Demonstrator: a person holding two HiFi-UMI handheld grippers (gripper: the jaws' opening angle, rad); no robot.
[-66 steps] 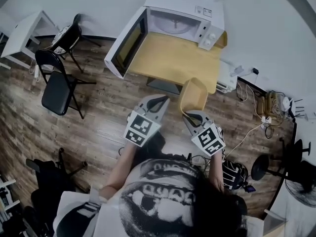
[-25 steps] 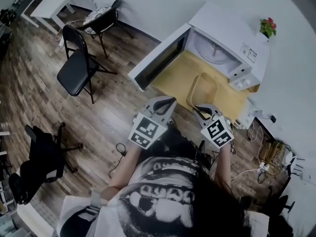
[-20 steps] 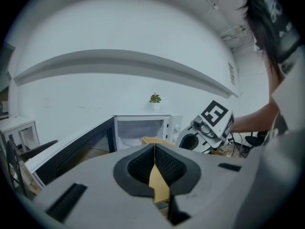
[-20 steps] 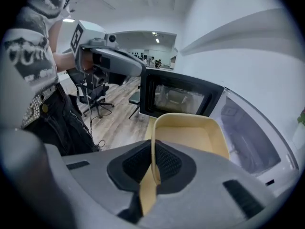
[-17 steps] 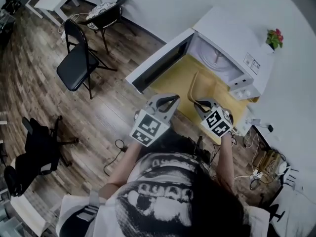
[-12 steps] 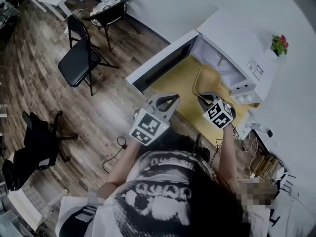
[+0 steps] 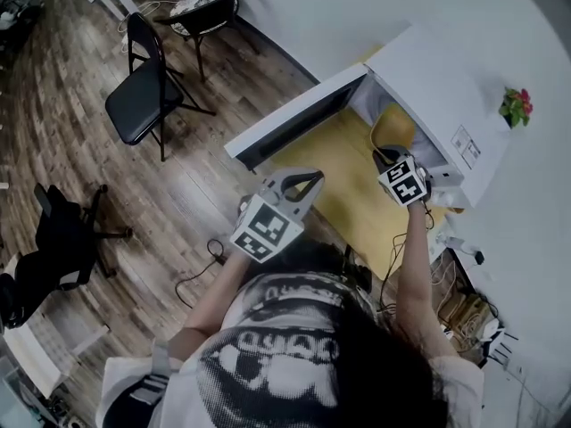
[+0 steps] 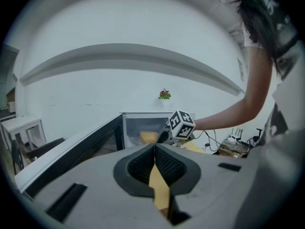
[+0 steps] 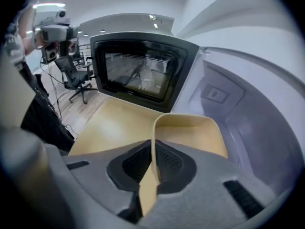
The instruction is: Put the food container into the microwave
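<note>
Right gripper view, nearest first: the right gripper [image 9: 152, 152] has grey moulded jaws with ribbed black pads, and these are pinched on the thin near wall of the food container [image 9: 190, 132]. It is a smooth, pale-yellow shallow tray with rounded corners. The tray is at the mouth of the microwave [image 9: 248, 113], its far end over the pale cavity floor; whether it rests there is unclear. To its left lies the yellow wood-look table [image 9: 114, 128], and beyond it the door [image 9: 138, 70] stands swung open, dark glass in a white frame.

In the left gripper view, the left gripper [image 8: 155, 146] has its ribbed pads pressed together with nothing between them.

From the head view, the left gripper [image 7: 308, 179] is held over the table's near edge, well apart from the tray. Farther off, a small red-flowered plant [image 7: 515, 105] sits on the boxy white microwave, and a black folding chair [image 7: 143, 105] stands on the plank floor [image 7: 107, 194].
</note>
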